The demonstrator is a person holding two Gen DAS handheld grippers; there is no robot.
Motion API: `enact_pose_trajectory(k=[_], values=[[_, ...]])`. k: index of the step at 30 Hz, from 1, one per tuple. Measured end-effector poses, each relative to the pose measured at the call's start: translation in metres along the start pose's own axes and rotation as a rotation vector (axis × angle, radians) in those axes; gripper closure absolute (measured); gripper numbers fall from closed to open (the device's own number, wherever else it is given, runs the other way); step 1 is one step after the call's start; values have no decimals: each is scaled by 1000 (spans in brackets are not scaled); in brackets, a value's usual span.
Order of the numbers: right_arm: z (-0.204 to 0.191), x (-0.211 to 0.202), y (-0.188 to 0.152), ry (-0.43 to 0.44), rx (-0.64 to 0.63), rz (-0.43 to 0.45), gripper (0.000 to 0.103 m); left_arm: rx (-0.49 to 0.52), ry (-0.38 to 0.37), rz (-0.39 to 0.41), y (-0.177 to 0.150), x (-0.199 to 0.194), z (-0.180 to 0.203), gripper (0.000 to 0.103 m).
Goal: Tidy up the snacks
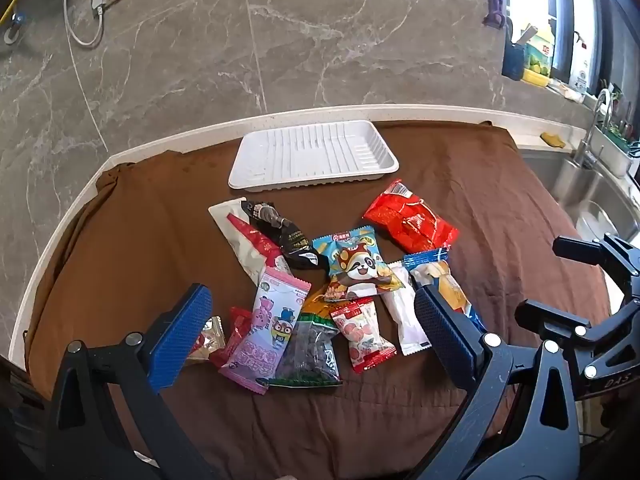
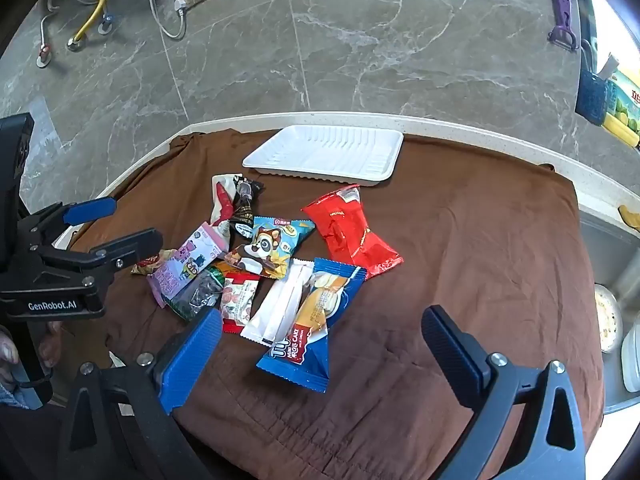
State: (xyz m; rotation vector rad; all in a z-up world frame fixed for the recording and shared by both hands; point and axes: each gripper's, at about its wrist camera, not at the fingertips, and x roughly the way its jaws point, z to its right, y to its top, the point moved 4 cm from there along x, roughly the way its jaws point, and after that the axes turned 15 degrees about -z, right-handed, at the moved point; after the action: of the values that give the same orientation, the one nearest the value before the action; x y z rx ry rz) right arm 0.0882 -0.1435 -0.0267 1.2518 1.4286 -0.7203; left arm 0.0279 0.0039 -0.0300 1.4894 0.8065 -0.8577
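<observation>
A pile of several snack packets lies on the brown cloth (image 1: 120, 240): a red bag (image 1: 410, 218) (image 2: 350, 232), a panda packet (image 1: 358, 266) (image 2: 266, 250), a blue roll-cake packet (image 2: 316, 320) (image 1: 440, 280), a white packet (image 1: 404, 316) (image 2: 280, 304), a pink packet (image 1: 266, 320) (image 2: 188, 268), and a black one (image 1: 288, 236). An empty white tray (image 1: 314, 156) (image 2: 328, 154) sits behind them. My left gripper (image 1: 308, 332) is open, hovering over the pile's near side. My right gripper (image 2: 320, 356) is open near the roll-cake packet.
The white counter edge (image 1: 280, 114) curves behind the cloth, with a grey marble wall beyond. A steel sink (image 1: 592, 200) with a faucet lies to the right. The right gripper's body shows in the left wrist view (image 1: 580, 320); the left gripper shows in the right wrist view (image 2: 116, 226).
</observation>
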Motion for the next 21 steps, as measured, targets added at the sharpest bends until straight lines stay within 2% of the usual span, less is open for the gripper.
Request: enact_pose_trajectory(k=[1, 7, 21], values=[[0, 0, 0, -1, 1, -3, 1, 13, 19, -7, 1, -1, 3, 0], [-1, 1, 0, 0, -1, -4, 1, -19, -6, -22, 0, 6, 0, 0], [-3, 5, 3, 1, -4, -4, 1, -25, -6, -19, 0, 3, -2, 0]])
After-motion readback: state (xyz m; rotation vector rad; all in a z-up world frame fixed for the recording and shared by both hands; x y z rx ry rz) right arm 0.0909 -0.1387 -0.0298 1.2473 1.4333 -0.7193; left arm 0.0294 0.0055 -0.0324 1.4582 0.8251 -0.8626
